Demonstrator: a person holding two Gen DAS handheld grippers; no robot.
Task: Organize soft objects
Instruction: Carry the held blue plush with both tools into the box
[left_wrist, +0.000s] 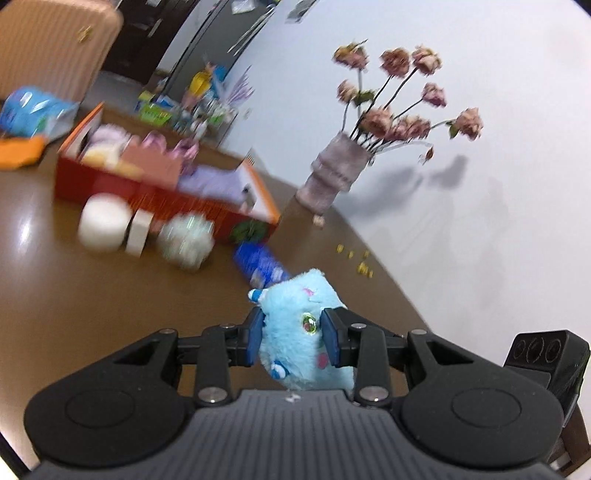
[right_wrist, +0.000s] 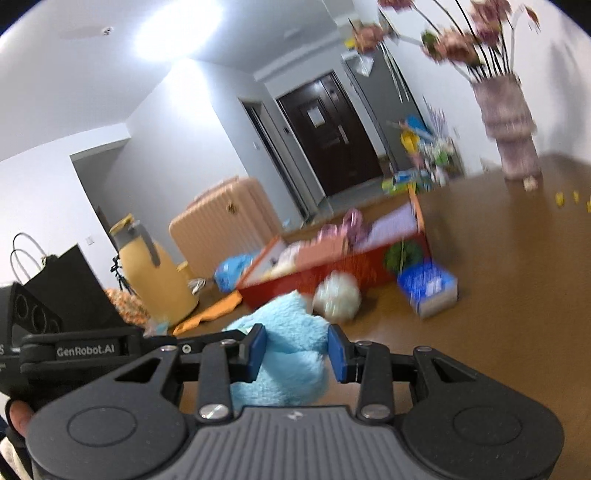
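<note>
Both grippers are on the same fluffy light-blue plush toy right now. My left gripper has its blue pads pressed into the toy's face, one on each side of the green glittery eye, so it's clamped on the head. My right gripper has the fuzzy blue body sitting between its pads; they look like they touch the fur, but I can't tell for sure whether it's actually squeezing.

The toy seems lifted just off the glossy brown table, though with all the blur I wouldn't swear to it. The orange-red cardboard box already full of pastel soft stuff sits at about 10 o'clock in the left view, well apart from the toy.

My guess is this one goes in that box. Tips: keep both grippers moving together so the plush doesn't stretch or twist, and carry it high enough to clear the fuzzy white pom-pom ball and the blue tissue packet lying in front of the box wall. Let go only once it's over the open gap.
</note>
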